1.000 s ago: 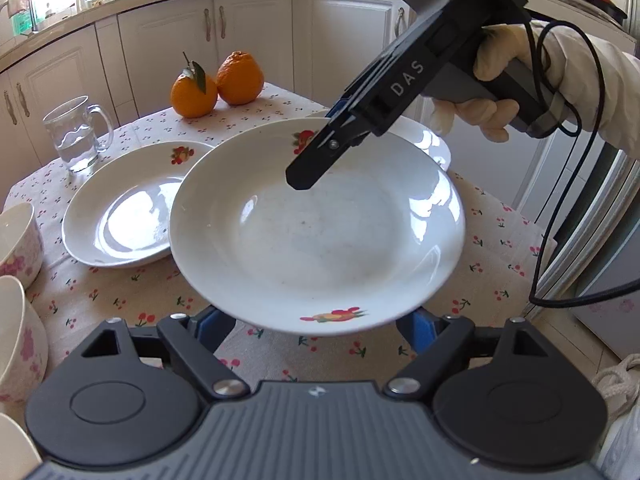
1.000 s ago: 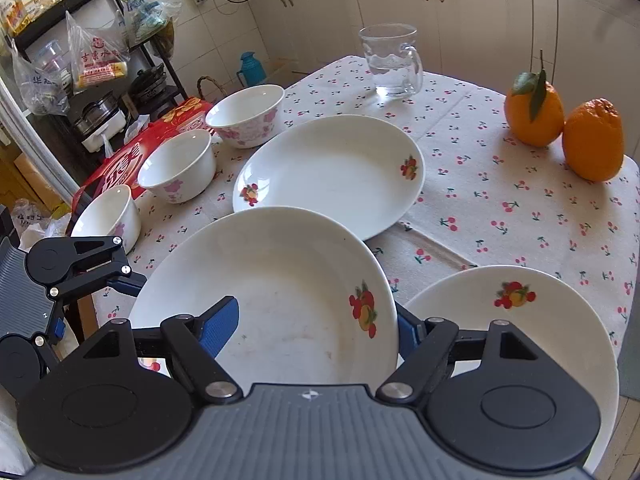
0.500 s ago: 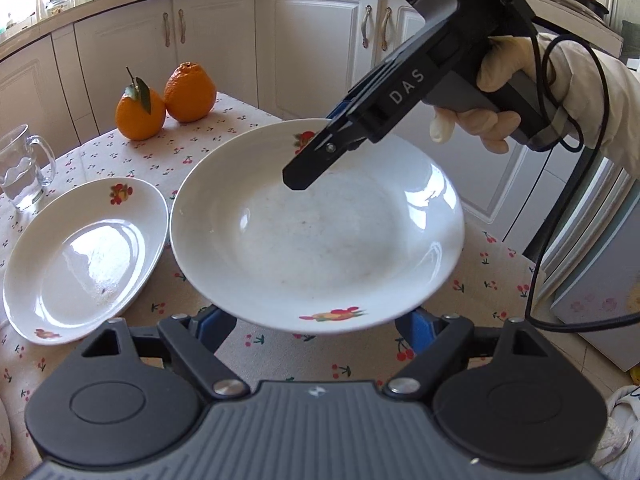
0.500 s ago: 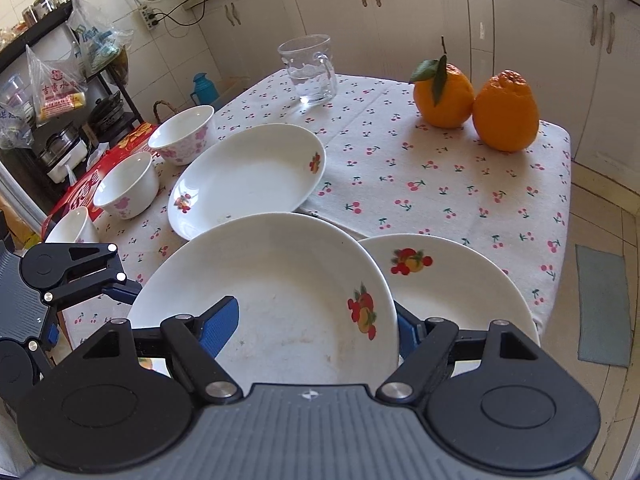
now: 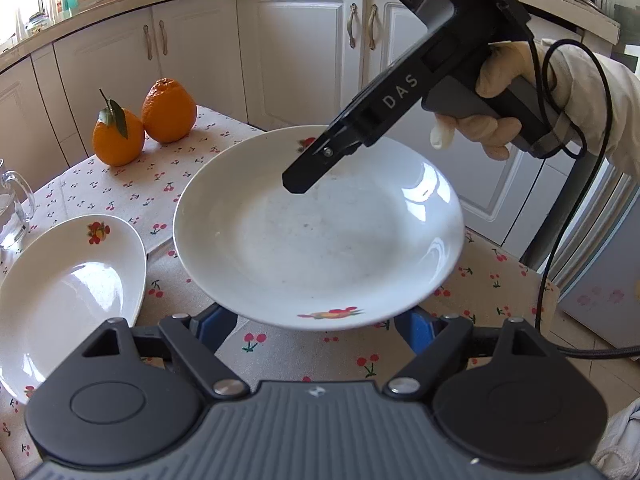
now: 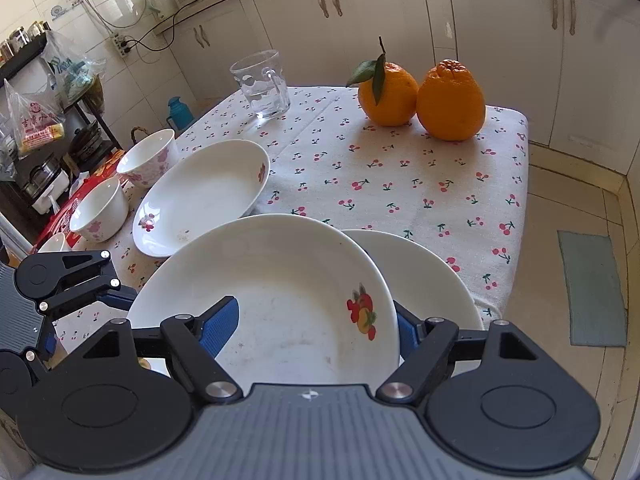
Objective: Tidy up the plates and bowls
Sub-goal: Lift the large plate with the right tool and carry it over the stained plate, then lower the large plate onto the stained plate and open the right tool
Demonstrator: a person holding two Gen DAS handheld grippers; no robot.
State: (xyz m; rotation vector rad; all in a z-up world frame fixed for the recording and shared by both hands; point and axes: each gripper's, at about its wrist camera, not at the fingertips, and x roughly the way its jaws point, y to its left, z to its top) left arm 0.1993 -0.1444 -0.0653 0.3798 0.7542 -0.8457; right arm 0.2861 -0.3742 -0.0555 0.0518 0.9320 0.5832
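Right wrist view: both my grippers (image 6: 316, 320) (image 5: 316, 320) clamp the plate (image 6: 280, 288); next I lower it onto the plate underneath (image 6: 436, 272).

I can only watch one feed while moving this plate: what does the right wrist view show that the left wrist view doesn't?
Only the right wrist view shows the second plate lying partly under the carried plate, two flowered bowls at the table's far left, and the left gripper at the carried plate's edge. Only the left wrist view shows the gloved hand holding the right gripper over that plate. Both show the carried plate, the empty plate on the cloth, two oranges and the glass mug.
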